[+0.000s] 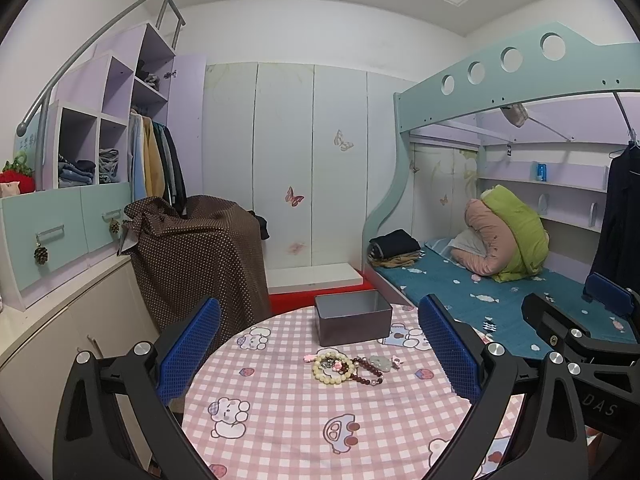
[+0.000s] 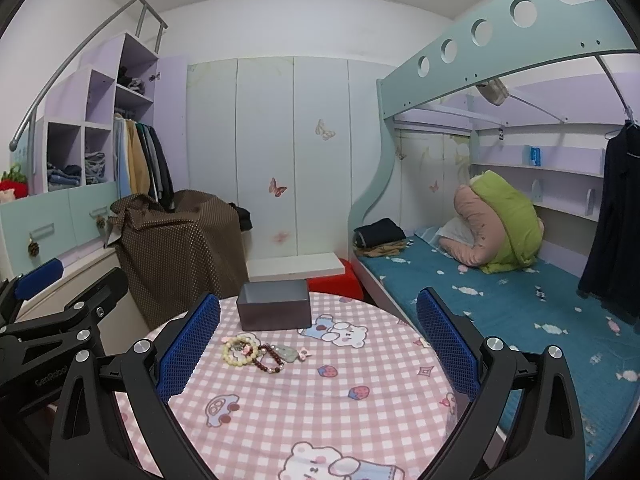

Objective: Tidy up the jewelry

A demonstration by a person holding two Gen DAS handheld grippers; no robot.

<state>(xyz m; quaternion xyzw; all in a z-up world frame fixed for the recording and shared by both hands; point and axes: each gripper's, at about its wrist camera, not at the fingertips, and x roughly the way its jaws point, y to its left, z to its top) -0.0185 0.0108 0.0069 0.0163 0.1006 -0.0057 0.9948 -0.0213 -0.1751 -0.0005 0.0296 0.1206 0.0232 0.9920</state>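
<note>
- Round table [image 1: 304, 420] with a pink checked cloth covered in little cartoon bears and cars, that's where everything sits.
- The jewelry is all in one small pile near the middle: a cream bead bracelet [image 1: 333, 368] on the left of the heap, a dark red bead bracelet [image 1: 370, 369] touching it on the right, plus a pale green pendant [image 1: 378, 361] on top of the red beads. There are some small pink bits mixed in, too tiny to say what they are.
- Grey metal box [image 1: 352, 317] is open-topped, sitting just behind the pile toward the far edge of the table. Looks like nothing inside from the left view.
- Left gripper [image 1: 320, 354] hovers over the table with its blue pads spread wide, holding nothing, jewelry pile right between them in its view.
- Right gripper [image 2: 318, 350] is the same deal: fingers wide apart, nothing pinched, pile a bit left of its centre.
- Background: bunk bed [image 1: 500, 304] with a teal sheet on the right, wardrobe [image 1: 280, 152] with butterfly stickers straight ahead.
</note>
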